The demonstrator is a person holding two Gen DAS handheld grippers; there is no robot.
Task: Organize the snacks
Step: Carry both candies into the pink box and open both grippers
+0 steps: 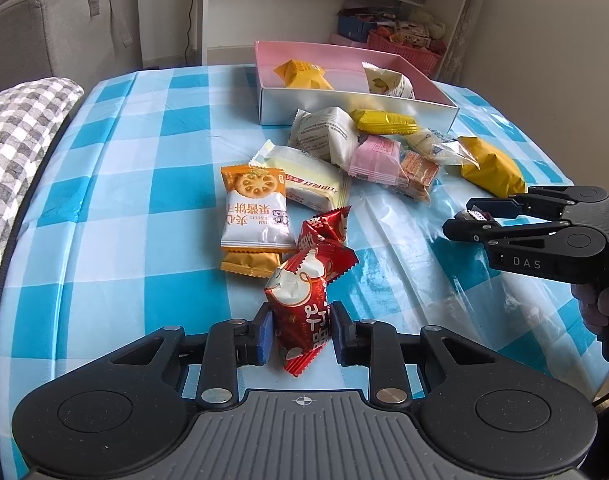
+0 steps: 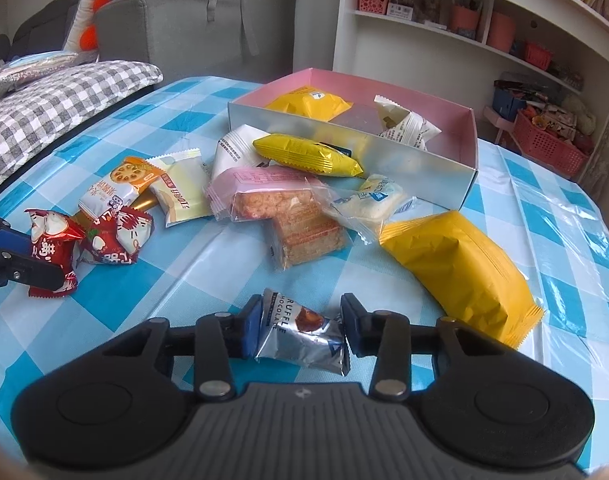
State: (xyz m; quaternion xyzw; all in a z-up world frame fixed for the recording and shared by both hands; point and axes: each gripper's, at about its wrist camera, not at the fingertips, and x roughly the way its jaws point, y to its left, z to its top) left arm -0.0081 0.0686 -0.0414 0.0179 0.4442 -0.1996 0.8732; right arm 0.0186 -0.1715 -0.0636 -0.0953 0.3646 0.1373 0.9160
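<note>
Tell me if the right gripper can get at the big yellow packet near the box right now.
Probably not yet: the right gripper is shut on a silver chocolate packet. The big yellow packet lies uncovered just ahead to its right, so the path looks free.

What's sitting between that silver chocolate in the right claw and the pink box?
In the right wrist view, a clear-wrapped wafer and a pink packet lie between the truffle chocolate and the box.

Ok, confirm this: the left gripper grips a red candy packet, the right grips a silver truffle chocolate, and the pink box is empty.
Wrong on the box. The right wrist view shows the pink box already holds a yellow packet and a white packet. The rest stands.
</note>
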